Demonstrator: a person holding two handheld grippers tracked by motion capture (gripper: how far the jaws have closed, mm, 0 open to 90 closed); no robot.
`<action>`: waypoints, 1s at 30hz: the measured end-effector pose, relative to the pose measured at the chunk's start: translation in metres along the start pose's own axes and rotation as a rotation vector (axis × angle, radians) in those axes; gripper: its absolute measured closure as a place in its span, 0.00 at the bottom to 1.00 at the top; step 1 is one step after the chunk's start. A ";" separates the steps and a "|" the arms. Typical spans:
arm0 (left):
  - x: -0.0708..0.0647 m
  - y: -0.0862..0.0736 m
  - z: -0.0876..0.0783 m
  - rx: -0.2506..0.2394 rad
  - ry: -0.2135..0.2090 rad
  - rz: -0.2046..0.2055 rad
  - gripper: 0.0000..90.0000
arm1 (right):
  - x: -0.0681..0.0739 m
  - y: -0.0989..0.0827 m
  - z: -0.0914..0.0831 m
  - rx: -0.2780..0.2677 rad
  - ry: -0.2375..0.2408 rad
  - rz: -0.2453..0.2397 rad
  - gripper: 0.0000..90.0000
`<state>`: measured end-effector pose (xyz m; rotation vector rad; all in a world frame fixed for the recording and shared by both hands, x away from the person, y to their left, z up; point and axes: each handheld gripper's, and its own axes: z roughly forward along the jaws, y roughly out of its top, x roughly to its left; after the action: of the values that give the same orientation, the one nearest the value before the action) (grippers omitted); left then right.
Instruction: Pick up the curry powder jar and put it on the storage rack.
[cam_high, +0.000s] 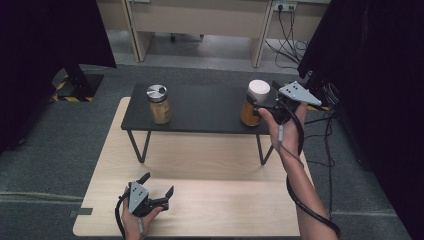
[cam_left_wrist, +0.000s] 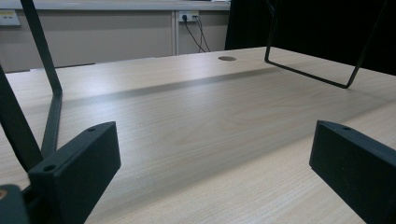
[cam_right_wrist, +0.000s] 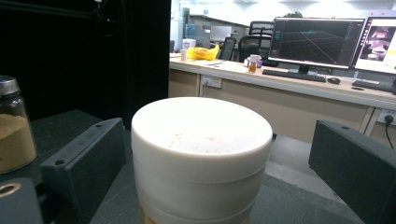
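A jar with a white lid (cam_high: 248, 114) and amber contents stands at the right end of a low black shelf (cam_high: 205, 112). My right gripper (cam_high: 257, 100) reaches it from the right at lid height. In the right gripper view the white lid (cam_right_wrist: 201, 140) sits between the two jaws with a gap on each side, so the right gripper (cam_right_wrist: 215, 126) is open. A second jar with a silver lid (cam_high: 158, 104) (cam_right_wrist: 14, 126), holding tan powder, stands at the shelf's left end. My left gripper (cam_high: 159, 183) (cam_left_wrist: 215, 135) rests open low over the wooden table (cam_high: 215, 200), nothing between its jaws.
The shelf stands on thin black wire legs (cam_left_wrist: 317, 77) on the table's far half. Black curtains (cam_high: 45, 40) hang at both sides. A cable (cam_high: 305, 205) trails along the right forearm. Desks with monitors (cam_right_wrist: 317, 42) lie beyond.
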<state>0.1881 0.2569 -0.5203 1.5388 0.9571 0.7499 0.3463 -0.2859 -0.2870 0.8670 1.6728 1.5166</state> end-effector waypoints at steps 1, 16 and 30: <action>0.000 0.000 0.000 0.000 0.000 -0.001 0.01 | 0.000 0.000 0.000 0.000 0.002 0.000 0.05; 0.000 0.000 0.000 -0.001 0.000 -0.002 0.01 | 0.001 -0.002 -0.014 -0.002 0.022 0.008 0.05; 0.000 0.000 0.000 0.000 0.002 -0.002 0.01 | 0.004 -0.016 -0.052 -0.007 0.026 -0.001 0.05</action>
<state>0.1879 0.2567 -0.5203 1.5371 0.9597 0.7508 0.2999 -0.3107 -0.2996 0.8464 1.6853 1.5379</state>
